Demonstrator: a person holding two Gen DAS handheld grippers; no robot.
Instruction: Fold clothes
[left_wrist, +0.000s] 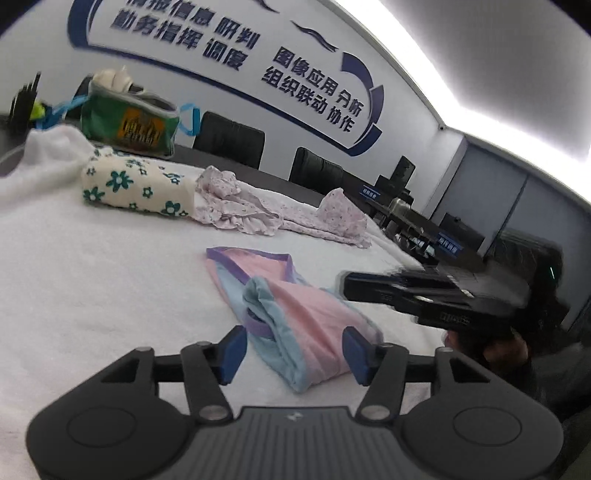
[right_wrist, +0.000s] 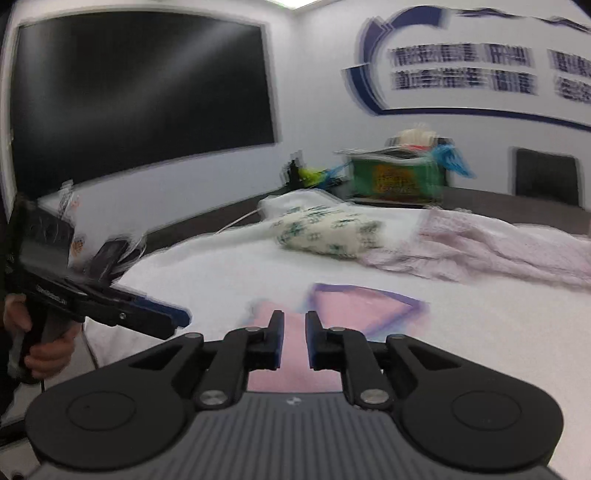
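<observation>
A small pink garment (left_wrist: 295, 306) with light-blue and purple trim lies partly folded on the white cloth-covered table (left_wrist: 92, 277). My left gripper (left_wrist: 293, 349) is open, its blue pads either side of the garment's near end. In the right wrist view the pink garment (right_wrist: 354, 306) lies just beyond and below my right gripper (right_wrist: 294, 338), whose pads stand a narrow gap apart with nothing between them. The right gripper also shows in the left wrist view (left_wrist: 436, 299), and the left gripper shows in the right wrist view (right_wrist: 110, 306).
A folded white bundle with green flowers (left_wrist: 136, 184) and a crumpled lilac floral garment (left_wrist: 273, 212) lie farther back. A green bag (left_wrist: 129, 120) stands behind them. Black chairs (left_wrist: 229, 138) line the far table edge. A dark screen (right_wrist: 140, 92) hangs on the wall.
</observation>
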